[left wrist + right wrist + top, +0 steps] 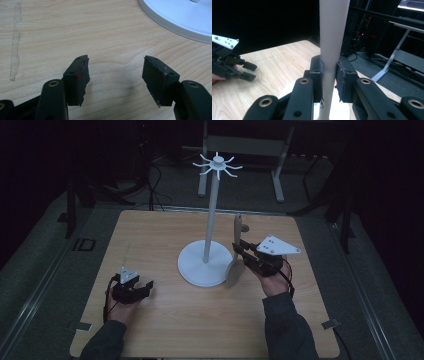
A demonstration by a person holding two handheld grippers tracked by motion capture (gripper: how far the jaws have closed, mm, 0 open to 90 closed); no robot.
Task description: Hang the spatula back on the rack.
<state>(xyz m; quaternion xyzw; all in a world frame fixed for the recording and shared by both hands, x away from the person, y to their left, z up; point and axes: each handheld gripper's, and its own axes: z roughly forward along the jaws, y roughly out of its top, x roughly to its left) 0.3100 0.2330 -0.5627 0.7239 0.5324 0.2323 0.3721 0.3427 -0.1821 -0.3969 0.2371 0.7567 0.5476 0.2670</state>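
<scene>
Now, right gripper (239, 251): right of centre in the high view, jaws pinching the spatula (233, 269) across its narrow part; in the right gripper view both pads press flat on the pale shaft (333, 30).
Spatula, place: held just right of the stand (210, 220), broad end low by the rim of the round base, thin end up.
Long axis: near upright, running up and down the frame, roughly parallel to the pole.
Key relation: hooks (217, 166) sit at the pole's top, above and a little left of the spatula's upper tip. The tip reaches only partway up the pole, so my reading is a lift and a small leftward shift to hang it.
Grip point: fingers lie low on the shaft, so most of the handle stands free above them.
Nearer hand: right, plainly.
Left gripper (146, 286): lower left on the table (165, 320), well apart from the spatula, jaws spread with bare wood between them (116, 75).
Risk: I judge the tip may knock the pole on the way up.
</scene>
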